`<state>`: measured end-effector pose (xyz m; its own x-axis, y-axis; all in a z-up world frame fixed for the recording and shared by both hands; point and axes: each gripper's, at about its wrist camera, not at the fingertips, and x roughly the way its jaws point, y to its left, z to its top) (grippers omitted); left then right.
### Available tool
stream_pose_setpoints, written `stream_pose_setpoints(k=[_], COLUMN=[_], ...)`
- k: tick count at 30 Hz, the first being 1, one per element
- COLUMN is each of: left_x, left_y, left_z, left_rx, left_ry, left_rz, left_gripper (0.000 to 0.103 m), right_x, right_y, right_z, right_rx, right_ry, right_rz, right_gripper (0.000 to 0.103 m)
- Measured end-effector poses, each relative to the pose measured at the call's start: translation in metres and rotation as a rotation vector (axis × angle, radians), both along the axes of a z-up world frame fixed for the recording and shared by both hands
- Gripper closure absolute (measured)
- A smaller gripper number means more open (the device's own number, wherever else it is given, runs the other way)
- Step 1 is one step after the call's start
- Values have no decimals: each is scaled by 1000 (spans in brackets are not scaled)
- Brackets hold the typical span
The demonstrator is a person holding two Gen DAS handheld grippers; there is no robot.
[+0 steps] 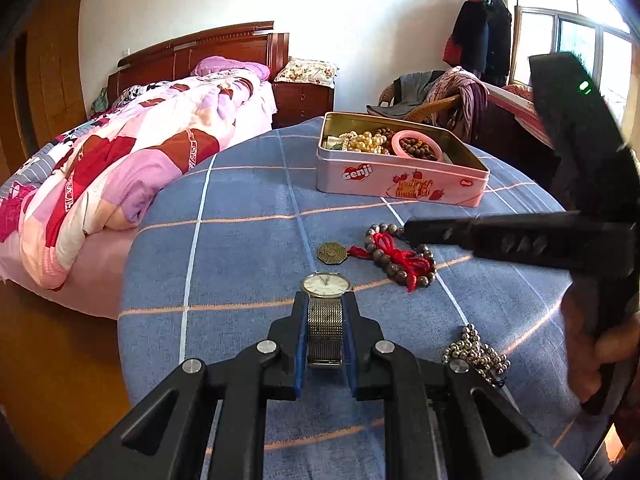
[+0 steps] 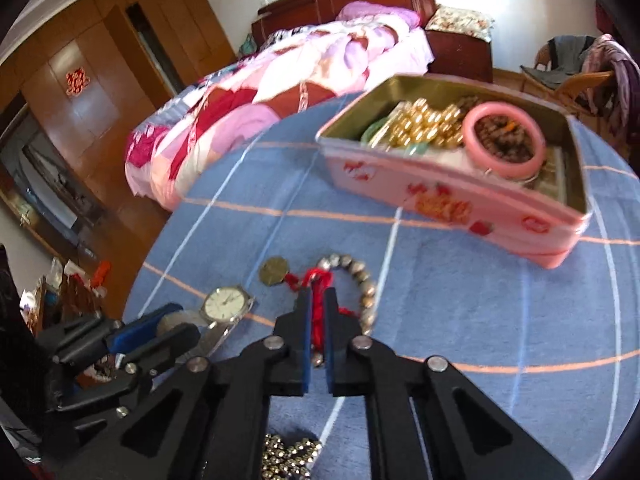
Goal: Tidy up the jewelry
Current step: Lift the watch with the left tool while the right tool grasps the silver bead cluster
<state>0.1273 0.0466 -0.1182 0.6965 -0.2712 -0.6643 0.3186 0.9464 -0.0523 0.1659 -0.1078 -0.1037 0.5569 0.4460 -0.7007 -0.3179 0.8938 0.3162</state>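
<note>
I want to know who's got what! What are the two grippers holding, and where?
Left gripper pinches the watch by its mesh strap. Right gripper pinches the bead bracelet by its red cord.

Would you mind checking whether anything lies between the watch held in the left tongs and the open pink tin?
Only low things do: the octagonal brass charm and the dark bead bracelet with red cord lie on the blue checked cloth between the silver mesh-band watch and the pink tin.

Watch (image 1: 326, 285): white round face, silver mesh band, lies flat on blue cloth. Bead bracelet (image 1: 400, 256): dark round beads, red string tangled across it, coin charm (image 1: 331, 254) beside. Silver bead pile (image 1: 476, 350) near. Pink tin (image 1: 400, 184): open, holds pearls, pink ring.
</note>
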Motion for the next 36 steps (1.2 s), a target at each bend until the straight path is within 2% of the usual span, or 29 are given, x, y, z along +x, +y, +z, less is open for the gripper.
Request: stream_pose_setpoints(k=[5,9,10,11,12,16,20,21,23,26,28,30,31,32,36], left_x=[0,-2,-3,-4,-5,-8,-10,-10,-10,-11,-13,-14,-15,-14,-14], left_y=[2,5,6,8,9,13,15,16,16,14,15,15,16,16,16], left_z=[-1,4,5,7,8,12,11,10,11,14,17,19,20,21,22], left_rx=[-11,-15,-17,-24,-28,-36,-40,-41,-45,-43,-42,-47,-50,-52,-54], left_ry=[2,-15,-18,-21,-23,-32,-30,-28,-28,-35,-42,-49,-51,-51,-53], left_rz=[10,15,17,20,21,20,18,20,25,21,18,18,18,20,18], left_gripper=[88,88,88,88,88,88,88,88,88,88,88,88,88,88,88], right_x=[-2,-2,-1,-1,-4,-18,-44,-51,-60,-72,-76,-80,-80,-78,-68], right_y=[-10,-8,-8,-9,-11,-15,-6,-1,9,28,37,42,42,40,23], right_z=[17,11,8,5,2,-7,-11,-13,-16,-19,-21,-23,-22,-21,-17], right_rx=[23,-14,-11,-4,-1,-26,-71,-83,-91,-173,-253,-350,-349,-336,-322], right_ry=[-39,-23,-10,4,9,46,76,81,75,40,6,-37,-39,-27,-18], right_rz=[-20,-18,-14,-14,-19,-1,85,108,140,185,194,187,199,200,148], right_gripper=[94,89,77,59,52,49,49,47,35,31,33,53,71,80,85])
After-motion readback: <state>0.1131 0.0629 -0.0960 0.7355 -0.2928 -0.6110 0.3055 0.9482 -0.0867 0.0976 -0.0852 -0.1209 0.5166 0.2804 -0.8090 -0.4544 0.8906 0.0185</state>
